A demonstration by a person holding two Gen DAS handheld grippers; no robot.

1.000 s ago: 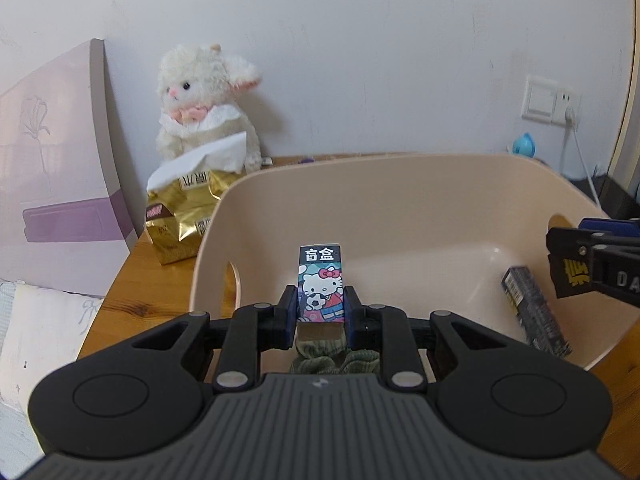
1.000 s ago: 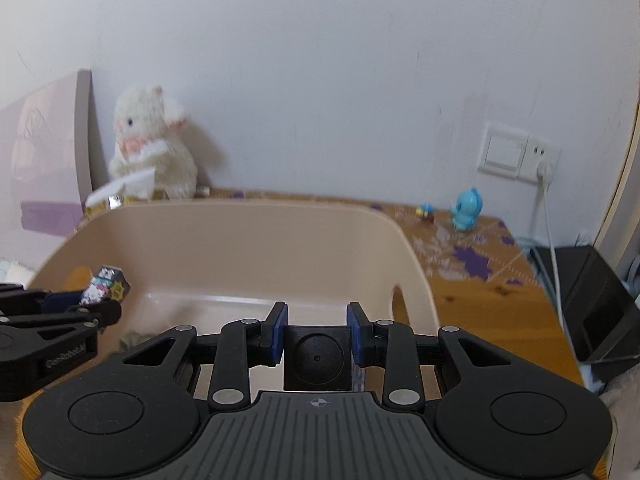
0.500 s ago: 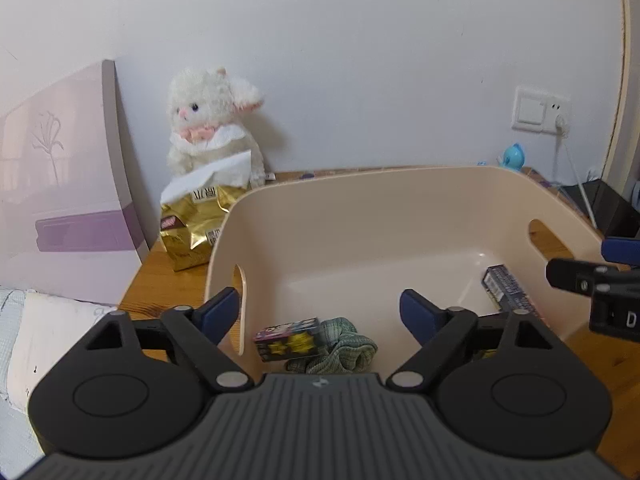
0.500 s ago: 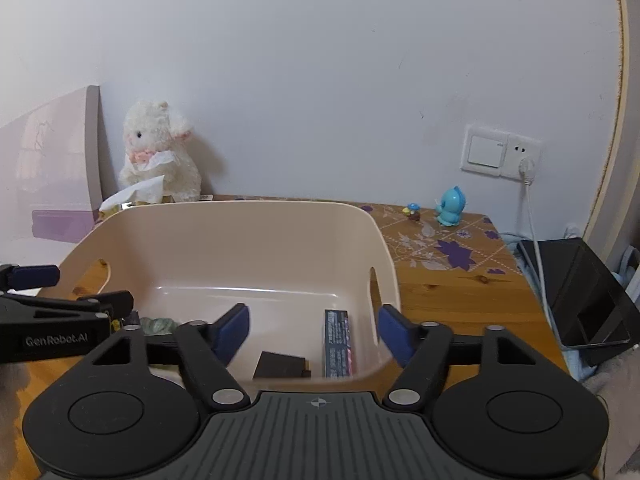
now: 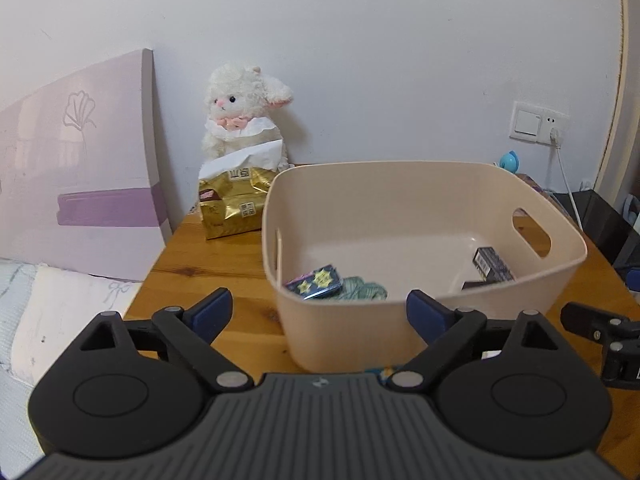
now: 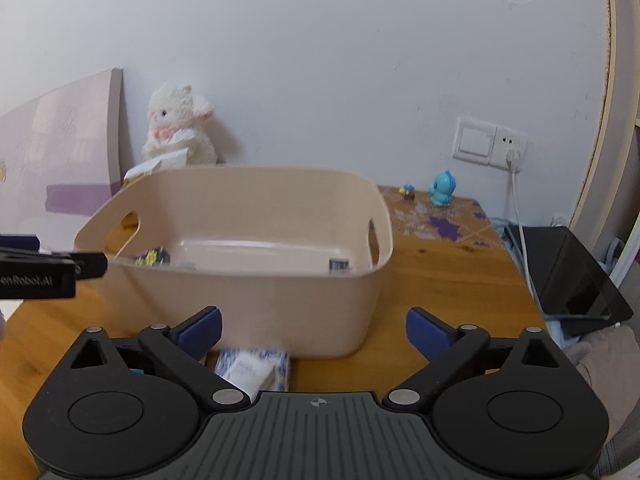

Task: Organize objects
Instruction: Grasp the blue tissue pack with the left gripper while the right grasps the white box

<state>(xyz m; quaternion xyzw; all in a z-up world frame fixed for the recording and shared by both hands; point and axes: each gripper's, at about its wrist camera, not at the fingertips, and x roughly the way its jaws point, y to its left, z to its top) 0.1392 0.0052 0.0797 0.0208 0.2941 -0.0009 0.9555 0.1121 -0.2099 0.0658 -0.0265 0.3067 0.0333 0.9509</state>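
Both the left gripper (image 5: 319,312) and the right gripper (image 6: 314,326) hang spread wide and empty before the bin (image 5: 424,332). The star-printed box (image 5: 316,282) lies inside at 9 o'clock beside a cloth (image 5: 366,290), presumably sorted. A tissue pack (image 6: 253,370) waits outside at 6 o'clock.

Left claw (image 5: 319,312) spread wide, blue-padded fingertips (image 5: 210,314) far apart and level, nothing held between them — black linkage arms splayed outward from the grey ribbed body. Right claw (image 6: 314,330) likewise gaping, blue pads (image 6: 426,330) well apart, empty, held level and pointing forward. Seen from the left wrist, right claw's black tip poking in at the right edge; seen from the right wrist, left claw's black finger reaching in from the left edge — both side by side at similar height.
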